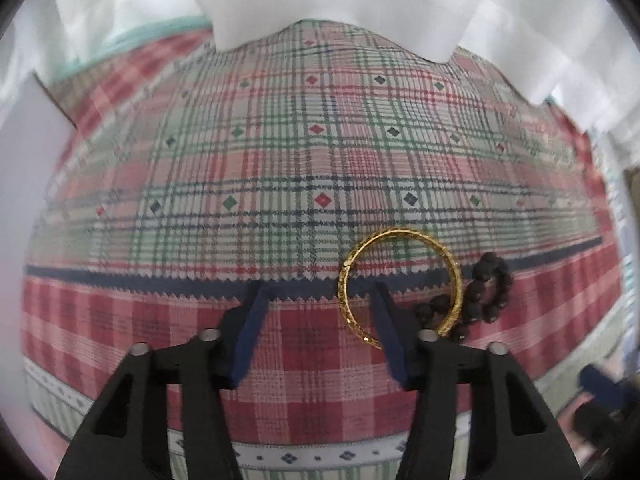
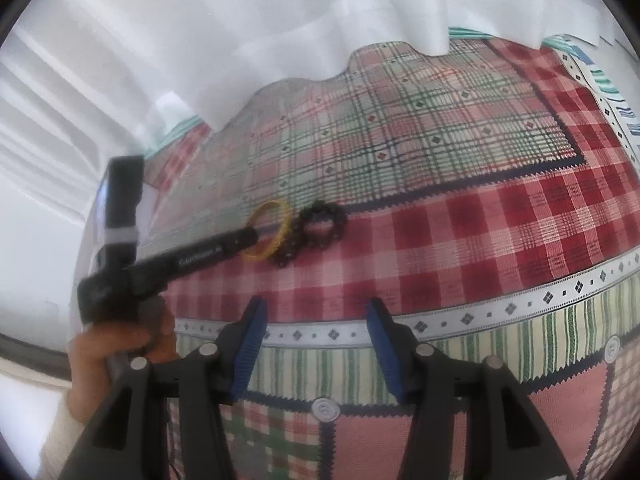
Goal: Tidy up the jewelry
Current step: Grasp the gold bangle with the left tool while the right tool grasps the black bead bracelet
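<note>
A gold bangle (image 1: 400, 280) lies on the plaid cloth (image 1: 280, 160), with a dark beaded bracelet (image 1: 486, 288) touching its right side. My left gripper (image 1: 320, 300) is open just above the cloth; its right finger (image 1: 390, 332) sits inside the bangle's ring and its left finger is outside. In the right wrist view the bangle (image 2: 270, 236) and the beaded bracelet (image 2: 320, 222) lie side by side, with the left gripper's tip (image 2: 248, 240) at the bangle. My right gripper (image 2: 316, 312) is open and empty, held back near the cloth's front border.
White curtains (image 1: 340, 0) hang over the far edge of the cloth. A pale flat object (image 1: 28, 160) stands at the left. The cloth drapes down over the front edge (image 2: 400, 380). The hand holding the left gripper (image 2: 120, 344) shows at the lower left.
</note>
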Available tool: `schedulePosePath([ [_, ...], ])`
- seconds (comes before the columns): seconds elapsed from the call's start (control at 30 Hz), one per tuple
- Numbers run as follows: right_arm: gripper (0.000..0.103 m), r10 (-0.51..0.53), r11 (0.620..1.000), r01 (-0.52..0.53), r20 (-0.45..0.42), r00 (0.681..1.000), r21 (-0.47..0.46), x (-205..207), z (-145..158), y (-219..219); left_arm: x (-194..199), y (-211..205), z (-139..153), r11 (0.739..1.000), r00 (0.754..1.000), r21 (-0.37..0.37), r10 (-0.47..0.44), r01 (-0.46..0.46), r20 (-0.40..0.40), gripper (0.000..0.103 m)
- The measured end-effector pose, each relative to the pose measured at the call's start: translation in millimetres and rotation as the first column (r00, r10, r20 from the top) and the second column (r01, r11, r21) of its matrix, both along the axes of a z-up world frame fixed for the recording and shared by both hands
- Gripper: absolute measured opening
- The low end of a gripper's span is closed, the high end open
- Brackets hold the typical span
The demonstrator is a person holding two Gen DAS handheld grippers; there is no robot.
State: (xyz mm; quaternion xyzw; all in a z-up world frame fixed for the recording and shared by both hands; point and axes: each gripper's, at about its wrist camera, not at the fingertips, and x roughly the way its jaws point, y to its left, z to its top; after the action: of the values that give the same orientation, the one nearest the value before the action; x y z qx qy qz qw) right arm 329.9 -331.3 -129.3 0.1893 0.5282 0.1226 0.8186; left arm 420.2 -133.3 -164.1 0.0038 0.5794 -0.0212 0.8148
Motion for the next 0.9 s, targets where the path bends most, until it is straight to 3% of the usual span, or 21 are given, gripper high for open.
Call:
schedulePosePath([
  [0.03,0.053,-0.009,1.0,0.009,-0.002,1.0,0.0,2.7,-1.5,-2.2,-2.4,-2.8,0.6,1.0,1.0,0.013,-0.018,0.017,0.023,0.032],
  [0.07,0.053,-0.017,1.0,0.017,-0.003,1.0,-0.001,6.0,-2.4,-4.6,-2.8,-2.3,1.3,1.0,0.999,0.002,-0.025,0.025,0.03,0.012],
  [0.1,0.053,-0.027,1.0,0.027,-0.001,1.0,-0.003,8.9,-3.0,-6.4,-2.9,1.1,1.4,1.0,0.999,-0.018,-0.024,0.024,0.027,0.005],
  [0.2,0.053,-0.05,0.999,0.05,0.003,0.999,0.006,16.3,-0.2,-8.6,-3.3,20.8,2.3,0.996,1.0,-0.092,0.008,-0.008,0.005,0.003],
  [0.37,0.052,-0.039,0.999,0.039,0.003,0.999,0.032,39.5,-0.7,9.7,-19.5,65.3,7.1,0.988,0.997,-0.14,0.072,-0.072,-0.006,0.003],
  [0.43,0.046,-0.019,0.999,0.019,-0.008,1.0,0.04,51.7,-6.7,24.5,-28.2,87.1,9.2,0.981,0.995,-0.161,0.102,-0.104,-0.018,0.003],
  [0.57,0.033,-0.003,1.0,0.003,-0.028,1.0,-0.03,73.5,-19.6,53.7,-44.2,120.9,15.9,0.975,0.99,-0.176,0.138,-0.138,-0.012,0.003],
  [0.7,0.03,-0.033,0.986,0.02,-0.075,0.997,-0.168,89.5,-34.2,74.1,-65.3,144.8,21.8,0.972,0.989,-0.183,0.151,-0.15,-0.008,0.003],
  [0.77,0.027,-0.066,0.979,0.046,-0.093,0.993,-0.197,94.7,-42.9,75.4,-72.3,152.1,23.6,0.971,0.989,-0.19,0.147,-0.147,-0.016,0.003],
  [0.83,0.014,-0.083,0.975,0.067,-0.07,0.994,-0.213,95.5,-43.6,74.4,-80.5,159.0,26.2,0.968,0.99,-0.206,0.14,-0.143,-0.028,0.003],
  [0.9,0.013,-0.072,0.977,0.061,-0.046,0.996,-0.205,93.3,-41.1,73.6,-87.1,164.2,30.0,0.964,0.99,-0.228,0.134,-0.139,-0.036,0.003],
])
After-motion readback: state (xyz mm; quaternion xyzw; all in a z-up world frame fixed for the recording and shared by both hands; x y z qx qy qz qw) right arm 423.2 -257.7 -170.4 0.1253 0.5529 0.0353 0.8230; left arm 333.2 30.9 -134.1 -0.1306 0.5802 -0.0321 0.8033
